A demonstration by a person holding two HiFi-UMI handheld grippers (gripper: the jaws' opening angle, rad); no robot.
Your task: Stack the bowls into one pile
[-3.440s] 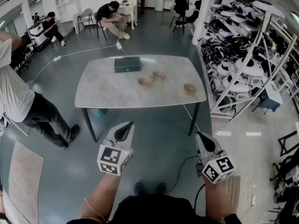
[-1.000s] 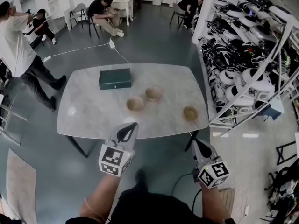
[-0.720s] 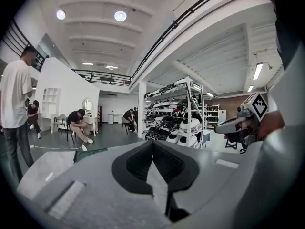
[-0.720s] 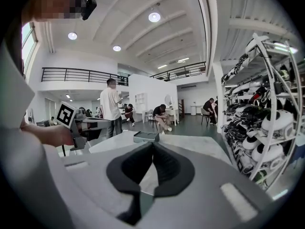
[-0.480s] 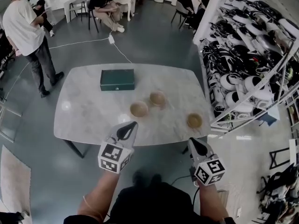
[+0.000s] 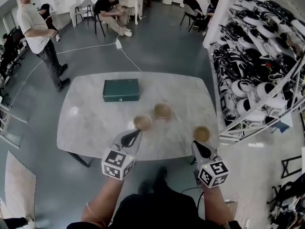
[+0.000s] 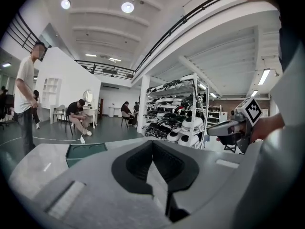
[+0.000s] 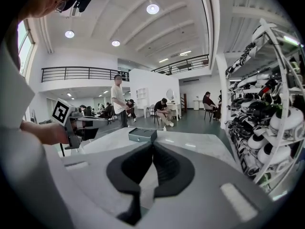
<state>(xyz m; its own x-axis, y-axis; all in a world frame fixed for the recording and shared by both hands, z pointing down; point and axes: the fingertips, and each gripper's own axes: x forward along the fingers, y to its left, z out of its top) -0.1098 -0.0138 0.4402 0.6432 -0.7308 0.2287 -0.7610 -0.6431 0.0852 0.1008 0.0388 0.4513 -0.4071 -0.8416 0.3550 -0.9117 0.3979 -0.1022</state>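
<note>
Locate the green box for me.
Head view: the green box lies on the table's far-left part, up and left of the leftmost bowl, not touching it.

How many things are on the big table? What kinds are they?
Tan bowls: 3
Green box: 1
Total on the table: 4

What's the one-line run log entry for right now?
three bowls: apart on table, unstacked | left hand-held gripper: shut, empty | right hand-held gripper: shut, empty
</note>
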